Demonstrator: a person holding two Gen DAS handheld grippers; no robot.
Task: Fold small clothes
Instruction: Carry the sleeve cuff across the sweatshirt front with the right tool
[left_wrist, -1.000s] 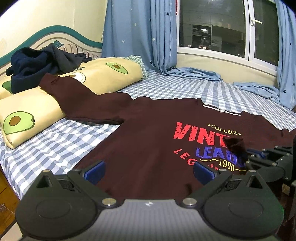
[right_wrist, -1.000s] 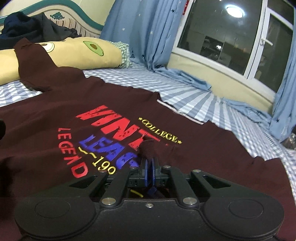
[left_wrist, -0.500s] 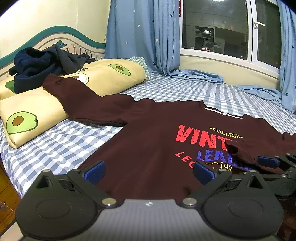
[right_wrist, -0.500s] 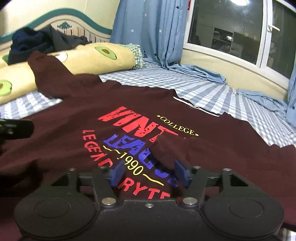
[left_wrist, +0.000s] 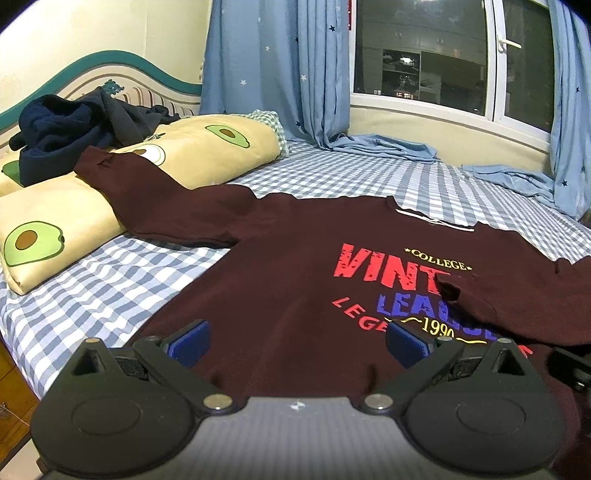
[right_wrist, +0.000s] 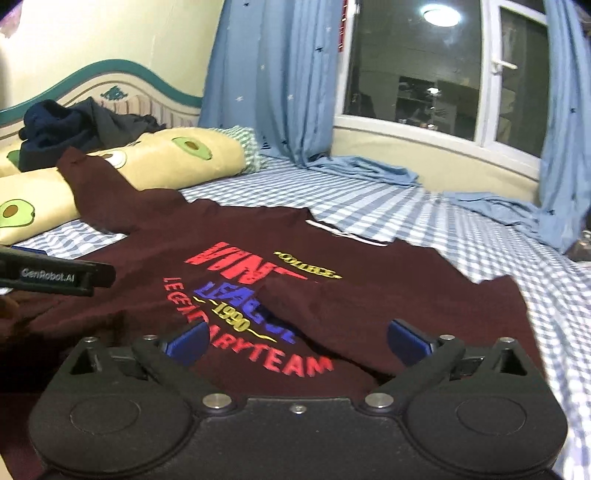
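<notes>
A dark maroon long-sleeve shirt (left_wrist: 280, 273) with a red, blue and yellow print lies face up on the bed; it also shows in the right wrist view (right_wrist: 229, 240). Its right sleeve (right_wrist: 332, 314) lies folded across the print. Its left sleeve (left_wrist: 147, 192) stretches out over a pillow. My left gripper (left_wrist: 299, 339) is open and empty above the shirt's lower hem. My right gripper (right_wrist: 297, 338) is open and empty just behind the folded sleeve. The left gripper's side (right_wrist: 55, 277) shows at the left of the right wrist view.
Two avocado-print pillows (left_wrist: 55, 229) lie at the left with dark navy clothes (left_wrist: 74, 129) piled on them. The bed has a blue checked sheet (left_wrist: 332, 177). Blue curtains (left_wrist: 277, 66) and a window (left_wrist: 424, 59) stand behind. The bed's edge (left_wrist: 14, 354) is at the lower left.
My right gripper has let go of the right sleeve, opened wide and drawn back. The sleeve now lies across the print. My left gripper stayed open and hardly moved.
</notes>
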